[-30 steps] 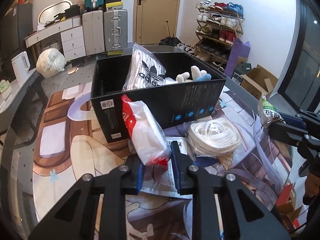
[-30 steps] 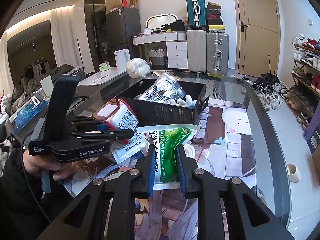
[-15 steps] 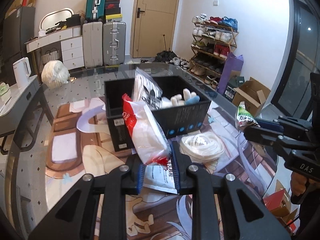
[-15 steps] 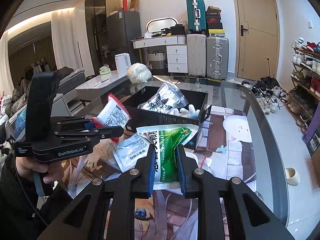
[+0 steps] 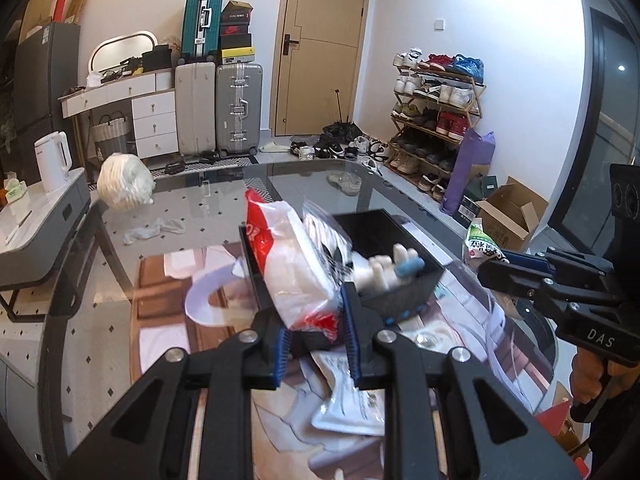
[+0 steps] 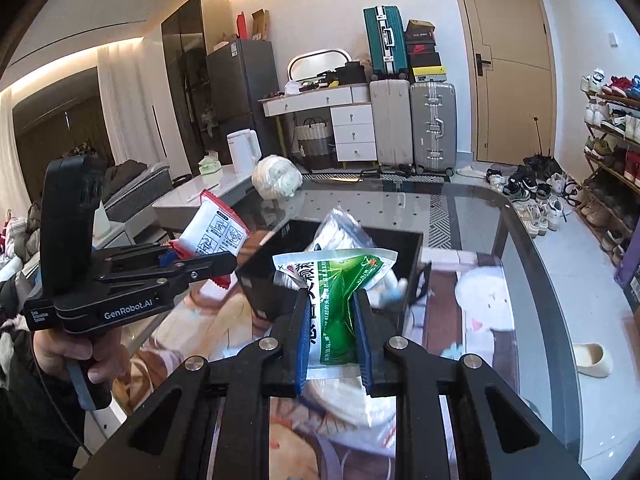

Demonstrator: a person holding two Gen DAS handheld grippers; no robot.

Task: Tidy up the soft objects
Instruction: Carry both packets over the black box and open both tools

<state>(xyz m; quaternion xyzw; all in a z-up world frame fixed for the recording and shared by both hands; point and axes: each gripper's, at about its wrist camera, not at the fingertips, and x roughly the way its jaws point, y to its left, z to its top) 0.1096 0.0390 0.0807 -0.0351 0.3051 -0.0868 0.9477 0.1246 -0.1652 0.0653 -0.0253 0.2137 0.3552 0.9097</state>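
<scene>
My left gripper (image 5: 314, 330) is shut on a white soft pack with red ends (image 5: 294, 268) and holds it in the air above the table, in front of the black box (image 5: 404, 294). The pack also shows in the right wrist view (image 6: 214, 234). My right gripper (image 6: 334, 334) is shut on a green and white pouch (image 6: 336, 292), raised just before the black box (image 6: 360, 240). The box holds a clear striped bag (image 6: 340, 228) and a white and blue soft toy (image 5: 396, 266).
A white printed pouch (image 5: 352, 396) and a bag of white cord (image 6: 344, 396) lie on the glass table (image 6: 520, 280) below the grippers. A white sock (image 5: 154, 230) and a white yarn bundle (image 5: 124, 182) sit at the far side.
Both grippers have risen with their packs, and the table and box now sit lower and farther away in both views. Both stay shut.
</scene>
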